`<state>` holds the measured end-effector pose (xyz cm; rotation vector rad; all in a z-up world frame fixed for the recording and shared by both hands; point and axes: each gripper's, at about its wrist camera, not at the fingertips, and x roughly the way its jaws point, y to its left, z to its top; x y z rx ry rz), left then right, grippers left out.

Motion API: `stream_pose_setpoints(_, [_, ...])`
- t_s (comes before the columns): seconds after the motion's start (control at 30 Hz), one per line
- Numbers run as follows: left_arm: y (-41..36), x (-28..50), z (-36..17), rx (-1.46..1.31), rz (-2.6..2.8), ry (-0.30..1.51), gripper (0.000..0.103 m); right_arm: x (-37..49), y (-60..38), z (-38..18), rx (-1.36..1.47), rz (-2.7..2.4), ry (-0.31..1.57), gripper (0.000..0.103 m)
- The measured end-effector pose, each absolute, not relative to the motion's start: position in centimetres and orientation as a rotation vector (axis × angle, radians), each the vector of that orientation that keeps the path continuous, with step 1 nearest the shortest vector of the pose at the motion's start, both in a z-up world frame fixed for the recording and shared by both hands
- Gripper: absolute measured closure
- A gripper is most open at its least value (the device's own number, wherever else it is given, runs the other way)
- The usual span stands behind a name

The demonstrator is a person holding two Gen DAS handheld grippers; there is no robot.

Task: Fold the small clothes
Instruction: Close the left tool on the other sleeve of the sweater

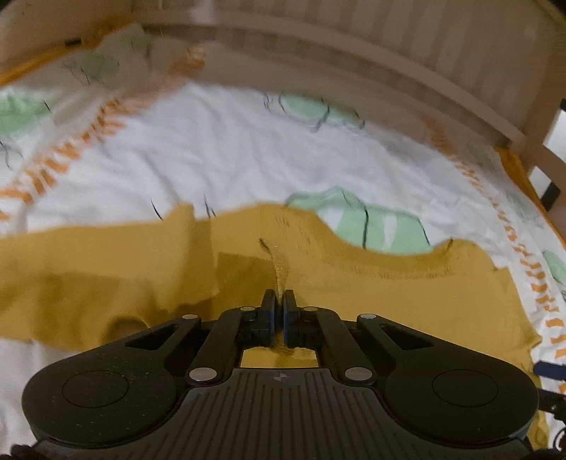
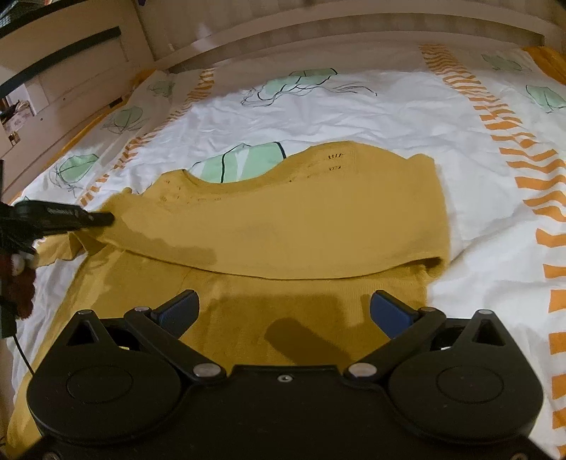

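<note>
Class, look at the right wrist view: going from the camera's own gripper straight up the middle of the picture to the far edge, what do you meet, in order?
right gripper, jaws wide apart → mustard top's lower layer → its folded-over upper layer → white patterned bedsheet → pale wooden bed frame

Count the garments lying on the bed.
1. A single mustard-yellow top lies spread on the patterned bedsheet, partly folded over itself. The left gripper pinches a ridge of it. Anything under it or outside both views cannot be seen.
</note>
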<state>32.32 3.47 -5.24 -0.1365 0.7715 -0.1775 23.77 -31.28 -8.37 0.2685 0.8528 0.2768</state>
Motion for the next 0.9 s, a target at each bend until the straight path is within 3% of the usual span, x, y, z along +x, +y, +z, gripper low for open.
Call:
stream_pose_setpoints(0.43, [5.5, 33.6, -8.5, -0.106, -0.068, 0.908, 0.094, 24.1, -31.1, -9.4, 0.259, 0.263, 0.943, 0.0])
stream_pose_setpoints(0.47, [5.7, 33.7, -8.4, -0.121, -0.076, 0.916, 0.089, 24.0, -31.1, -9.4, 0.26, 0.262, 0.941, 0.0])
stream_pose_setpoints(0.5, [6.0, 33.6, -8.2, -0.141, -0.09, 0.922, 0.078, 24.0, -31.1, -9.2, 0.262, 0.264, 0.938, 0.0])
stream_pose_setpoints(0.57, [6.5, 33.4, -7.6, -0.194, -0.108, 0.916, 0.069, 23.9, -31.1, -8.9, 0.273, 0.27, 0.926, 0.0])
stream_pose_setpoints(0.83, [10.3, 32.9, -4.8, -0.307, -0.071, 0.83, 0.054, 23.7, -31.2, -8.0, 0.393, 0.318, 0.871, 0.0])
stream_pose_setpoints(0.9, [12.5, 32.7, -4.5, -0.355, -0.014, 0.81, 0.04, 23.7, -31.2, -8.0, 0.433, 0.333, 0.866, 0.0])
